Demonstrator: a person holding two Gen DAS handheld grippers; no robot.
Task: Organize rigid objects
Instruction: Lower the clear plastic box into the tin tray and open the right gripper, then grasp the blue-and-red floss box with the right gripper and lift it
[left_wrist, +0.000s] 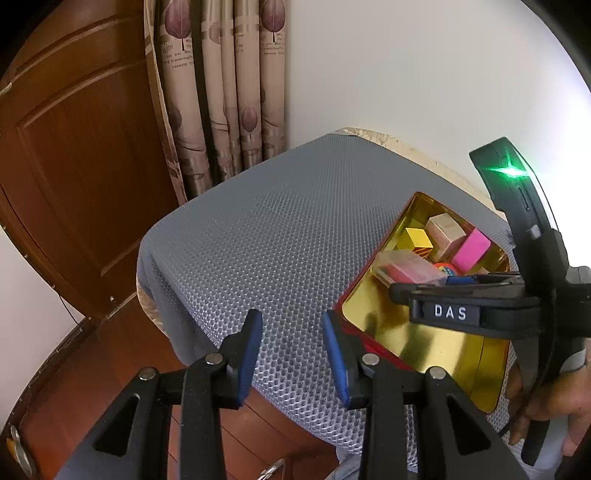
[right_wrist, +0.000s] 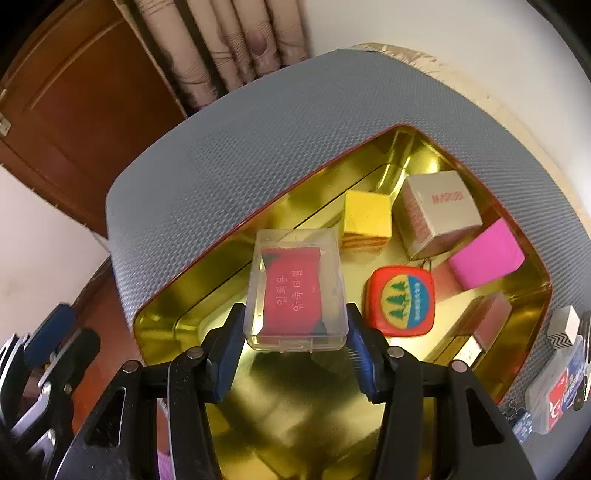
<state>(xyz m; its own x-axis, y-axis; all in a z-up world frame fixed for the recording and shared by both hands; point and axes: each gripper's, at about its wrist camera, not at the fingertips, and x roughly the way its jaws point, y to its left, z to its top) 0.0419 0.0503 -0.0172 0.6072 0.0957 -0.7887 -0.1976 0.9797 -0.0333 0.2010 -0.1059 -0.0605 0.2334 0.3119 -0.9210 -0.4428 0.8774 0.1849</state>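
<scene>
Right now the right gripper (right_wrist: 295, 345) has its blue pads clamped on the near end of a clear plastic case (right_wrist: 297, 286) with a red packet inside, the case held low in the middle of the right wrist frame, above the gold floor of the tin (right_wrist: 177, 295). Whether the case touches that floor I cannot tell. The left gripper (left_wrist: 291, 354) sits at the bottom centre of its own frame with jaws apart and nothing between them, just beside the tin's red near corner, over the grey mesh mat (left_wrist: 258, 229).

As a judgement, the sorting looks well along – already lying in the tin, toward the upper right of the right wrist frame, are a yellow block (right_wrist: 367, 214), a beige carton (right_wrist: 439, 206), a pink block (right_wrist: 487, 254) and a red tape measure (right_wrist: 400, 301), plus a small pinkish box (right_wrist: 487, 321) against the right wall. The case seems to be the piece in hand; setting it down and letting go is what remains for it.

Left outside, at the lower right edge of the right wrist frame, are a few small items on the mat – a card box with red and blue print (right_wrist: 557, 391) and a small blue clip (right_wrist: 522, 424) among them. Free floor is mostly at the near left of the tin; the tape measure just beside the case crowds its right side
</scene>
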